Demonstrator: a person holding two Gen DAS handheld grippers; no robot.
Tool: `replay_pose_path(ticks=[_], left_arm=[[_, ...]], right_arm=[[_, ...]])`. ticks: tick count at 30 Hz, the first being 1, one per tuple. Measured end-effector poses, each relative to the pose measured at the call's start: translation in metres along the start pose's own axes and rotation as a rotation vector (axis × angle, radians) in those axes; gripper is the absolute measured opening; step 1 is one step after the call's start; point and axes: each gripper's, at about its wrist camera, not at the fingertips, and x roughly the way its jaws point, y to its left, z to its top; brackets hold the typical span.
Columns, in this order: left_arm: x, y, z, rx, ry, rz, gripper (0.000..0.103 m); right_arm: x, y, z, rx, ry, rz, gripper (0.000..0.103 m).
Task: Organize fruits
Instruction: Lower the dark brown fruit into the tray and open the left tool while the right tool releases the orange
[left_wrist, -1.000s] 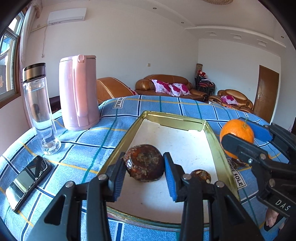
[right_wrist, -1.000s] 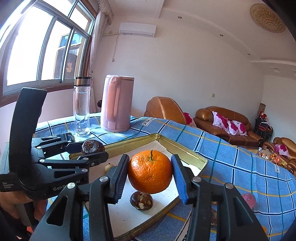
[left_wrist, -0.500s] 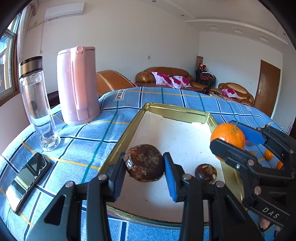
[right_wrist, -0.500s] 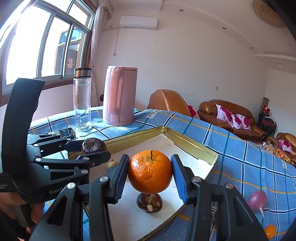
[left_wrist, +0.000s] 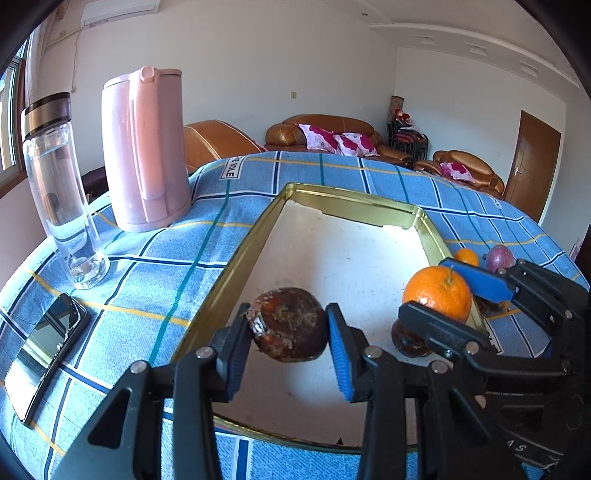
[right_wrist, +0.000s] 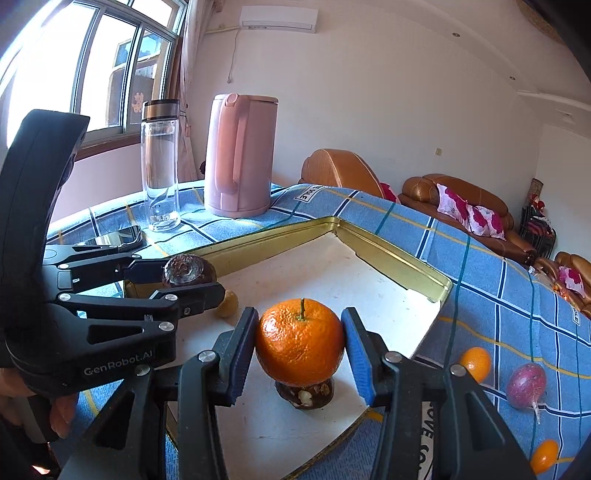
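Ahead of the left tool (left_wrist: 290, 332) the tray (left_wrist: 258, 236) floor lies bare to its far wall. To its right the right tool (right_wrist: 300, 341) crowds the tray's edge, a dark fruit (right_wrist: 306, 395) just under its orange (right_wrist: 300, 341). Left of the left tool, outside the tray, stand a phone (left_wrist: 40, 350), a bottle (left_wrist: 62, 192) and a kettle (left_wrist: 146, 147). Small fruits (right_wrist: 474, 363) dot the tabletop (right_wrist: 498, 325) right of the right tool.

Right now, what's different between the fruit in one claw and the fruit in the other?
The orange in the right gripper is bright, round and smooth-skinned with a short stem on top; the dark brown fruit in the left gripper is flatter, rough and mottled. The orange looks somewhat plumper. Both are squeezed between blue pads and held over the gold-rimmed tray.
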Motion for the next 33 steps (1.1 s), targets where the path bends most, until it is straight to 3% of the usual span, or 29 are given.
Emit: replay_pose_path(ticks=[5, 26, 29, 33], left_arm=[[0.0026, -0.001, -0.0005, 0.006, 0.017, -0.001, 0.041], [0.0039, -0.0007, -0.0006, 0.006, 0.02, 0.051, 0.041], [0.0016, 0.0009, -0.0009, -0.003, 0.009, 0.064, 0.044], [-0.0015, 0.0051, -0.0014, -0.024, -0.005, 0.072, 0.054]], right_arm=[[0.0079, 0.0014, -0.0008, -0.002, 0.046, 0.004, 0.049], [0.0074, 0.0045, -0.0006, -0.018, 0.045, 0.009, 0.05], [0.0066, 0.0042, -0.001, -0.018, 0.041, -0.003, 0.054], [0.0038, 0.0014, -0.0015, -0.004, 0.029, -0.014, 0.06]])
